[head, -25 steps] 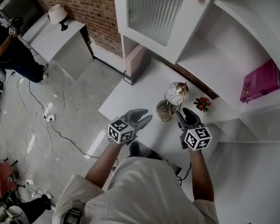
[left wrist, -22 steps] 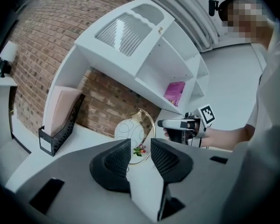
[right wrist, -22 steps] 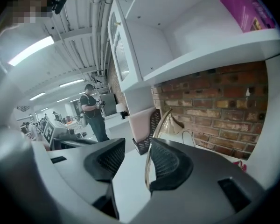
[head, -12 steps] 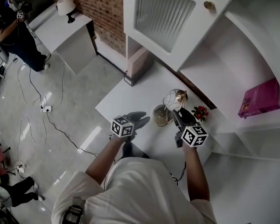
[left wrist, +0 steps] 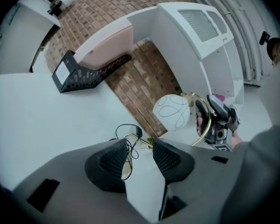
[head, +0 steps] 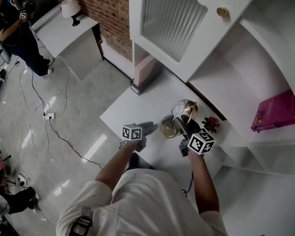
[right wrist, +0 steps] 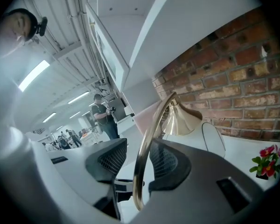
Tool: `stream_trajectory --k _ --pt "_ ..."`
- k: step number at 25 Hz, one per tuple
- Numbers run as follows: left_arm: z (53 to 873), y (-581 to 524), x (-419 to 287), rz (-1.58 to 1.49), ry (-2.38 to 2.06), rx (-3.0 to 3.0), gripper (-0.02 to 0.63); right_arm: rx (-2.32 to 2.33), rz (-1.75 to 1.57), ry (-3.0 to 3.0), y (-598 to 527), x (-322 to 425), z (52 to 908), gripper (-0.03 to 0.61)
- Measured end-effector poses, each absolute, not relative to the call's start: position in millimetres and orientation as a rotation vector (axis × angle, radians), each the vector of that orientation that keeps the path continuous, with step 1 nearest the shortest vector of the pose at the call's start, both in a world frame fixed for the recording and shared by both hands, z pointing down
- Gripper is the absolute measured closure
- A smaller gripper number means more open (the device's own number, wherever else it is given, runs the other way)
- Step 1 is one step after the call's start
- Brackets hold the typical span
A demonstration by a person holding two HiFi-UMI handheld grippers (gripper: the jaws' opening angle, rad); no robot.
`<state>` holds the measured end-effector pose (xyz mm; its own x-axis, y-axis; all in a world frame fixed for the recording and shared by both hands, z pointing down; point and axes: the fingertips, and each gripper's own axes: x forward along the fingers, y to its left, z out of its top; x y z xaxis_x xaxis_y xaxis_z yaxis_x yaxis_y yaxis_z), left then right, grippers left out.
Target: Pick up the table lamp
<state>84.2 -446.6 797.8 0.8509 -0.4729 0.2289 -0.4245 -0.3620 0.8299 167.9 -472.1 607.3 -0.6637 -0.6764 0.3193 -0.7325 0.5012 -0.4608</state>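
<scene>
The table lamp (head: 179, 114) stands on the white desk (head: 137, 107), with a round brass base (head: 168, 126), a thin brass hoop and a white globe shade (head: 185, 105). My right gripper (head: 186, 121) is at the hoop. The brass hoop (right wrist: 147, 143) runs between its jaws, close to the right-hand pad, with a gap to the other pad; these jaws have just been closing. My left gripper (head: 151, 128) is low over the desk left of the base. Its jaws (left wrist: 140, 146) have just been opening, with nothing between them. The lamp's black cord (left wrist: 128, 134) lies just beyond.
A small pot of red flowers (head: 210, 123) stands right of the lamp by the brick wall. A pink book (head: 276, 111) lies on a shelf. An open cabinet door (head: 177, 18) hangs above the desk. A black stand (left wrist: 79, 71) sits at the desk's back. A person (head: 12, 28) stands far left.
My left gripper has dropped to just above the desk and rolled. The right gripper has moved forward, so the lamp's hoop now runs between its jaws.
</scene>
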Motion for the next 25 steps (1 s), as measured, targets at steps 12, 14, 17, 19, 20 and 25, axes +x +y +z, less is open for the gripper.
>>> stream_trajectory --k 12,14,17,19,20,25 --pt "873 -443 103 0.005 -0.593 1.818 0.361 1.115 0.934 -2.731 -495 154 594 0.485" --pt "884 -440 109 0.024 -0.576 1.799 0.352 1.111 0.949 -2.728 -497 154 594 0.497" --pt "897 -437 118 0.03 -0.558 1.769 0.341 1.12 0.996 -2.729 -500 157 595 0.563" --pt "902 -437 122 0.007 -0.557 1.744 0.336 1.117 1.03 -2.737 -501 156 593 0.566" --pt "904 -437 124 -0.018 -0.559 1.727 0.333 1.115 1.045 -2.739 -501 156 592 0.566" --pt "911 -438 136 -0.1 -0.558 1.666 0.316 1.105 1.084 -2.75 -501 156 589 0.568"
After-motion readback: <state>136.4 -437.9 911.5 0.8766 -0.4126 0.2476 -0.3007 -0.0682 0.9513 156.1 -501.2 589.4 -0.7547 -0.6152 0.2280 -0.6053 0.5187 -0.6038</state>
